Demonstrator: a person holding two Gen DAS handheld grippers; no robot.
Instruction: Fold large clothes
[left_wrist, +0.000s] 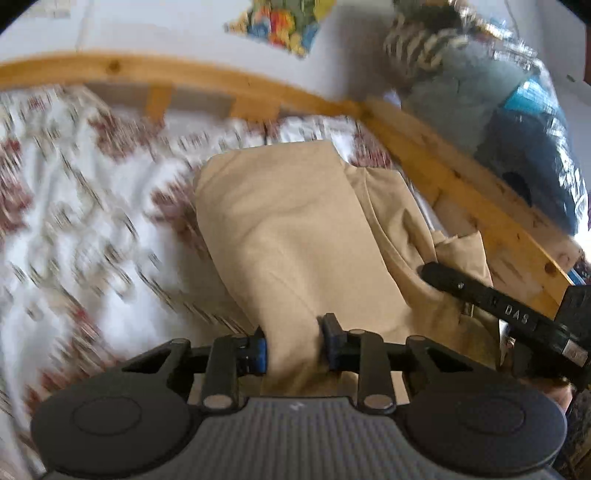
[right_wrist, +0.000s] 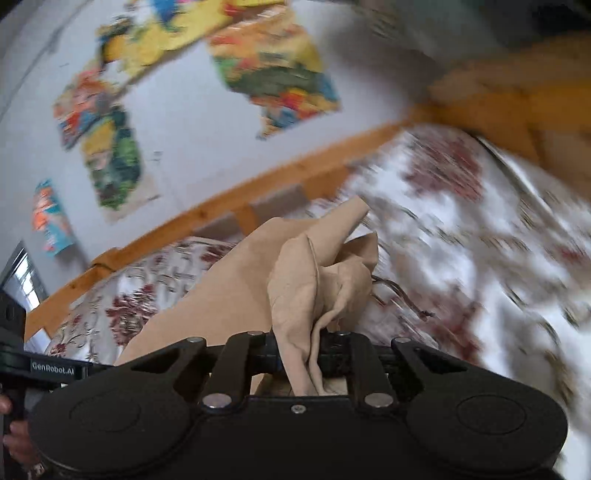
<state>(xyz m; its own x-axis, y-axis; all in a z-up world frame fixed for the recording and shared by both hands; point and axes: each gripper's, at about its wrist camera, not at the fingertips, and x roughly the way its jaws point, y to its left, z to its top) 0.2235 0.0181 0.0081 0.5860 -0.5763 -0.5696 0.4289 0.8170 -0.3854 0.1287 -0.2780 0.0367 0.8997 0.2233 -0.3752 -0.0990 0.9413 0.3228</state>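
Left wrist view: the beige garment lies on the flowered bedsheet near the far wooden bed rail, its near edge clamped in both the left gripper and the right gripper. The thin bunched pinch might slip, dropping a corner and skewing the fold.

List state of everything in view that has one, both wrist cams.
Left gripper: shut on a fold of the garment.
Right gripper: shut on a bunched edge of the garment.
Garment: tan, gripped at two places, partly on the bedsheet, creased, not folded flat.
Bedsheet: floral, spread over the bed, wrinkled.
Pile: clothes heaped beyond the bed rail, unfolded.
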